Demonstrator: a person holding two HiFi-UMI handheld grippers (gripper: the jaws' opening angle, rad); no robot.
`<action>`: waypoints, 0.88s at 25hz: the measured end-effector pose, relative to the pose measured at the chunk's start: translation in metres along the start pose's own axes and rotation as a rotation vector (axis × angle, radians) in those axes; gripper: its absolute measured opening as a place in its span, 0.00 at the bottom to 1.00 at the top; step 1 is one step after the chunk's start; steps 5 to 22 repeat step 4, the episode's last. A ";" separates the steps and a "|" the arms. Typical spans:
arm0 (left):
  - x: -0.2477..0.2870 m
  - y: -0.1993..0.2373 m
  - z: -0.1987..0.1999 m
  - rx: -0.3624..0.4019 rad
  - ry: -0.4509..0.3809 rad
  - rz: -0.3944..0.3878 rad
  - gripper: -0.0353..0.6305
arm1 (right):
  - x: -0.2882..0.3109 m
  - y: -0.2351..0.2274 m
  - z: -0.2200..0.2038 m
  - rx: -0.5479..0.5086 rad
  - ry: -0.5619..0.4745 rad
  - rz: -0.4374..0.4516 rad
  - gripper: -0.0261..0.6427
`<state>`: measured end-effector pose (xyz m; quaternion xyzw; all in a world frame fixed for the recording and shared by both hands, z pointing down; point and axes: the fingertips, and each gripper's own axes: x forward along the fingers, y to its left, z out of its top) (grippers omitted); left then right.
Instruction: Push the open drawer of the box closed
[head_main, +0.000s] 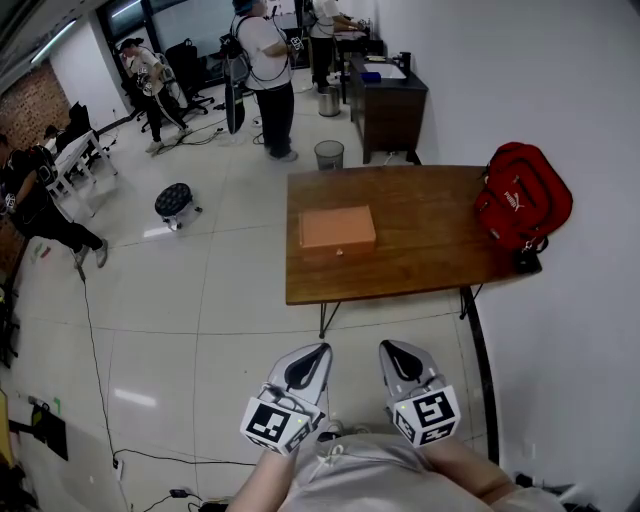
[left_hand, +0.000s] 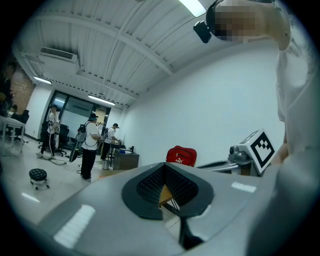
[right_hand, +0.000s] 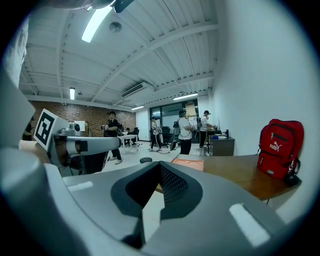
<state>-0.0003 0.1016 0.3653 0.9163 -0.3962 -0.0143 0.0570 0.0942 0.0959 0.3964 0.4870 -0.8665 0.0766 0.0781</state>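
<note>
Holding left gripper (head_main: 316, 355) and right gripper (head_main: 392, 352) well short of the table (head_main: 430, 230), each pair of jaws pressed together on nothing. Orange box (head_main: 337, 230) toward the table's front left, red backpack (head_main: 520, 195) at the table's right end. Likely risks: sliding the whole box across the table instead of seating the drawer, from an unbraced push; jamming it, from pushing off-centre. Too small to tell how far the drawer stands out. Only a sliver of table past the jaws in both gripper views.

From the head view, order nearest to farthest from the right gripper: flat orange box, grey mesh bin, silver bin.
1. Flat orange box, on the wooden table.
2. Grey mesh bin, floor beyond it.
3. Silver bin, by dark cabinet.
</note>
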 end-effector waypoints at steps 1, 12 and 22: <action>0.001 -0.001 -0.001 -0.001 0.000 -0.003 0.06 | 0.000 -0.001 -0.001 0.002 0.002 0.000 0.05; 0.002 -0.001 -0.002 -0.010 0.001 -0.010 0.06 | 0.001 -0.001 -0.002 0.009 0.009 0.002 0.05; 0.002 -0.001 -0.002 -0.010 0.001 -0.010 0.06 | 0.001 -0.001 -0.002 0.009 0.009 0.002 0.05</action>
